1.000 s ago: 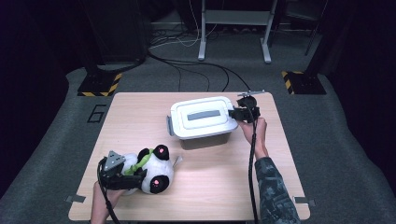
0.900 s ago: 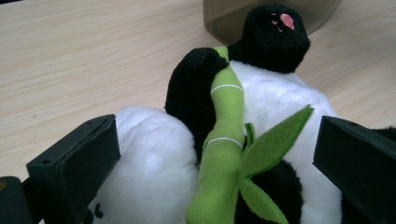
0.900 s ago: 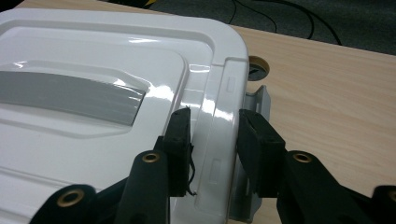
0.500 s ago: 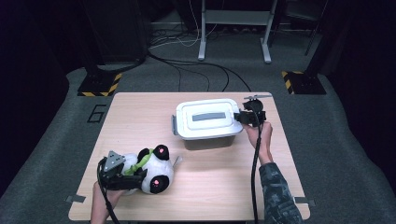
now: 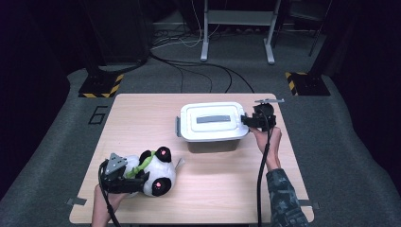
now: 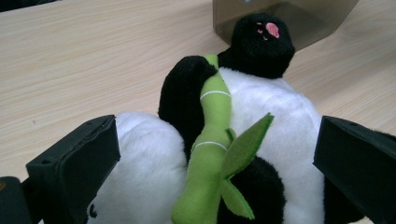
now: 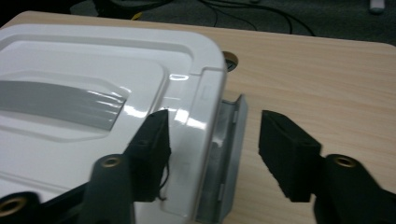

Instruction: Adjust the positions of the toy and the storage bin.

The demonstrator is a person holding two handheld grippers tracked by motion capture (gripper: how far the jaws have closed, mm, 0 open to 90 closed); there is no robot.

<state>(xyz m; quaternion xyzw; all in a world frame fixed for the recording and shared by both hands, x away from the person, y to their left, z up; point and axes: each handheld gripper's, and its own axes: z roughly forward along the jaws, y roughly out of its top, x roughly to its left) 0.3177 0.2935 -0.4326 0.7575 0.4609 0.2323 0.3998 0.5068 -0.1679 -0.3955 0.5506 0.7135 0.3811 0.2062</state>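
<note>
Right gripper [image 5: 248, 121] stands at the right end of the white lid [image 5: 211, 121] of the storage box [image 5: 212, 137], its jaws parted to a middling gap after having just been opening; in the right gripper view one jaw lies over the lid edge and the other stands clear outside the grey side latch [image 7: 229, 154], neither pressing. Left gripper [image 5: 135, 182] is closed on the plush panda [image 5: 153, 172] at the near left of the table [image 5: 222, 189], the jaws pressing into the white body on either side of the green bamboo stalk [image 6: 210, 154]. Judged from the views, the panda is light, soft and compressible: hold it across the torso, not by the stalk or an ear. The box is rigid, smooth plastic and likely slippery; its lid rim and latch offer the firmest purchase. Box and panda sit well apart.
</note>
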